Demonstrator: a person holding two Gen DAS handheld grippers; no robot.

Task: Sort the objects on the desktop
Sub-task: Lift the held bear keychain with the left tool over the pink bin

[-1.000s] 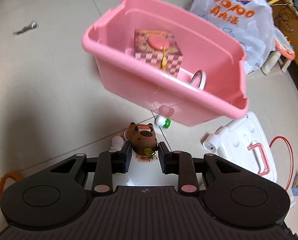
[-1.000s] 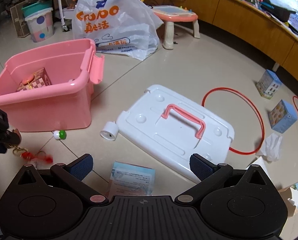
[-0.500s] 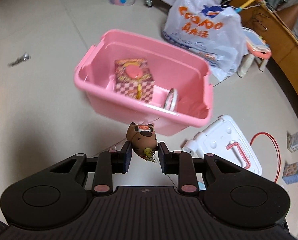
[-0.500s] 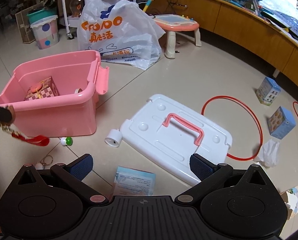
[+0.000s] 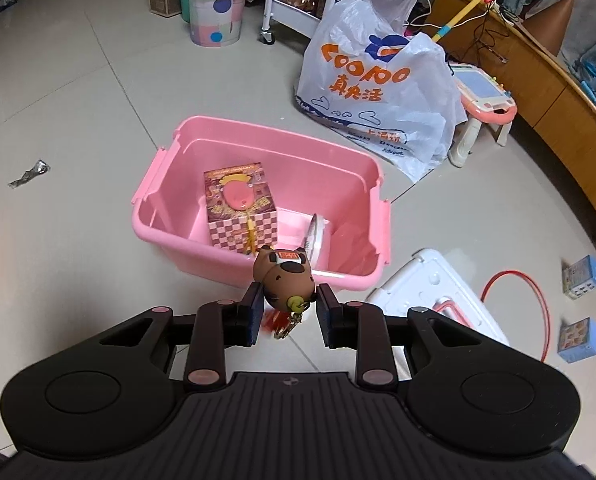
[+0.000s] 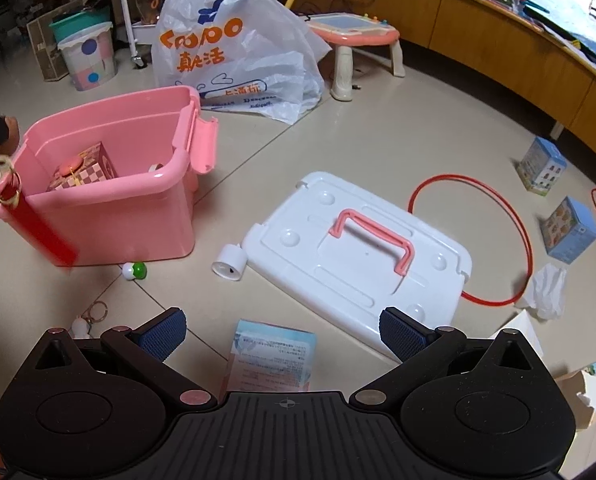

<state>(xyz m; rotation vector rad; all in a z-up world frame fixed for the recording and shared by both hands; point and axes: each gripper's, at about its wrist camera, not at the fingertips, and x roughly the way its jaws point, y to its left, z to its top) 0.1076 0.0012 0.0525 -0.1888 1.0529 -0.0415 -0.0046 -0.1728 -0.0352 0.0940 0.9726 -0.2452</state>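
- On the tiled floor ahead of you sits the pink bin [image 5: 349, 280], open, with its white lid [image 6: 361, 256] lying flat well to its right, pink handle up.
- Inside the bin you already have a checkered box [image 5: 242, 208] and a roll of tape [image 5: 313, 236] leaning beside it, so part of the sorting looks done.
- Your left gripper [image 5: 289, 308] is clamped on the brown bear keychain [image 5: 288, 278]; its pads press the toy's sides, and the gold ring and red tassel [image 6: 38, 228] dangle below it.
- From the left wrist view the bear hangs in front of the bin's near wall, above the floor; judging by this, it is not yet over the opening, so you have the carry and the drop left.
- Your right gripper [image 6: 280, 330] stands wide apart and holds nothing; it hovers over a light blue leaflet [image 6: 272, 354] on the floor.
- Left to sort, as far as you can see: two blue boxes [image 6: 569, 228] far right, the leaflet, a crumpled tissue [image 6: 545, 290], a white cylinder [image 6: 230, 266] touching the lid's corner, a white keychain [image 6: 88, 320] by your right gripper, and a green-and-white ball [image 6: 134, 270] just beside the bin's base.
- Most loose items are still out, so you are early to midway through.
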